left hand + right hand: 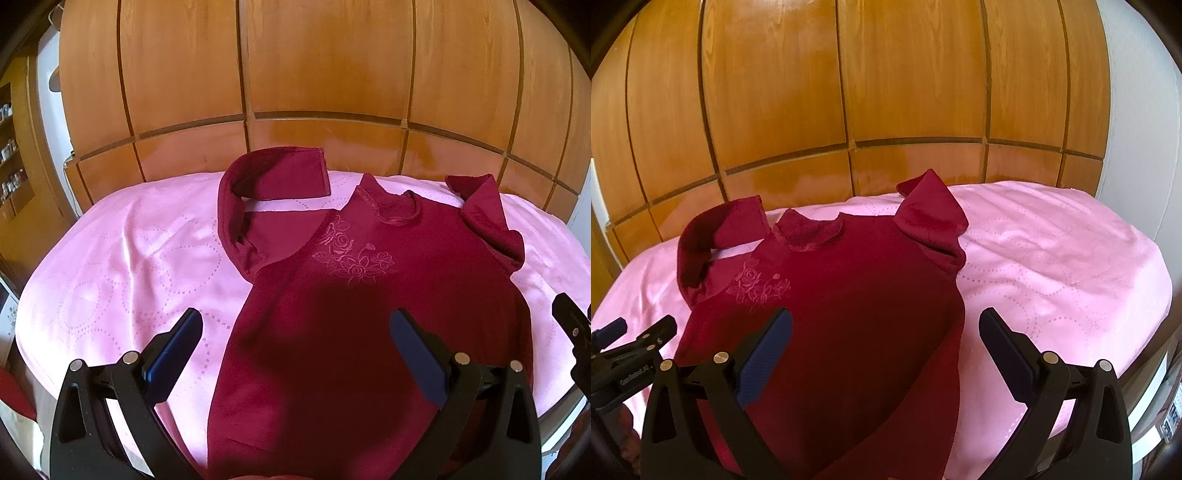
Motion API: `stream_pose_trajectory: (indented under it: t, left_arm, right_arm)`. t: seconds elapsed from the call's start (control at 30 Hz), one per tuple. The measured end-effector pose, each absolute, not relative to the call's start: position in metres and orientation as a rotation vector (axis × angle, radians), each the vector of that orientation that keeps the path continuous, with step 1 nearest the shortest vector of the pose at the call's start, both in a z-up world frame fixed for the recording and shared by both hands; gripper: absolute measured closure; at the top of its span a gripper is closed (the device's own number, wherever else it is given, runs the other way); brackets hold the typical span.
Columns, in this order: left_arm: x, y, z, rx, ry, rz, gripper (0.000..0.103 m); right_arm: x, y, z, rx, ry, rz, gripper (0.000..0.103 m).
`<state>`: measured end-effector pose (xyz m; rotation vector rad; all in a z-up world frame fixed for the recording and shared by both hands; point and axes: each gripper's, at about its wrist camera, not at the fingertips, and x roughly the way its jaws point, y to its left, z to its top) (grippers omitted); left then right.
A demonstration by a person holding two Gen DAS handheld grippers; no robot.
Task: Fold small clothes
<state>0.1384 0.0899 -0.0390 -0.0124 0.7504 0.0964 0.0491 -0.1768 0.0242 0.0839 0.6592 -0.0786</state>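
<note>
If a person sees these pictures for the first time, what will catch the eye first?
A dark red top with embroidered roses lies spread on a pink bedcover, its sleeves bent up near the neck. Behind stands a wooden wardrobe. Both tongs, left and right, hang open above the top.

top's (369, 314) hem cut off below; shelf items (7, 155) perhaps bottles, blurred

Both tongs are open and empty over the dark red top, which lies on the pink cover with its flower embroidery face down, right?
Not quite: the flower embroidery faces up, plain in the left wrist view. The rest holds: left tongs and right tongs are open and empty over the dark red top on the pink cover.
</note>
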Motion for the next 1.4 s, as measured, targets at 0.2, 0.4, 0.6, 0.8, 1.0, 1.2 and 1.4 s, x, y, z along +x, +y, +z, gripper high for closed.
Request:
stream_pose_trajectory:
  t: [0.2, 0.4, 0.6, 0.8, 1.0, 1.2, 1.4]
  left_arm:
    - [0.138, 0.089, -0.039, -0.013, 0.753, 0.098, 0.002]
    - [0.14, 0.091, -0.042, -0.015, 0.763, 0.098, 0.002]
    - [0.14, 0.091, -0.042, -0.012, 0.763, 0.097, 0.002]
    - [0.141, 0.092, -0.044, -0.016, 0.769, 0.1, 0.002]
    - [0.141, 0.092, -0.045, -0.017, 0.773, 0.102, 0.002]
    - [0.141, 0.093, -0.047, -0.017, 0.775, 0.101, 0.002]
    - [0.14, 0.094, -0.049, -0.019, 0.776, 0.102, 0.002]
  right_arm:
    - [0.049, -0.176, 0.023, 0.082, 0.664, -0.074, 0.003]
    - [0.05, -0.175, 0.021, 0.085, 0.672, -0.071, 0.003]
    - [0.051, -0.175, 0.021, 0.085, 0.676, -0.066, 0.003]
    - [0.051, -0.174, 0.02, 0.084, 0.679, -0.063, 0.003]
    - [0.05, -0.174, 0.02, 0.083, 0.68, -0.061, 0.003]
    - [0.051, -0.172, 0.019, 0.083, 0.685, -0.055, 0.003]
    - [0.052, -0.17, 0.017, 0.082, 0.692, -0.05, 0.003]
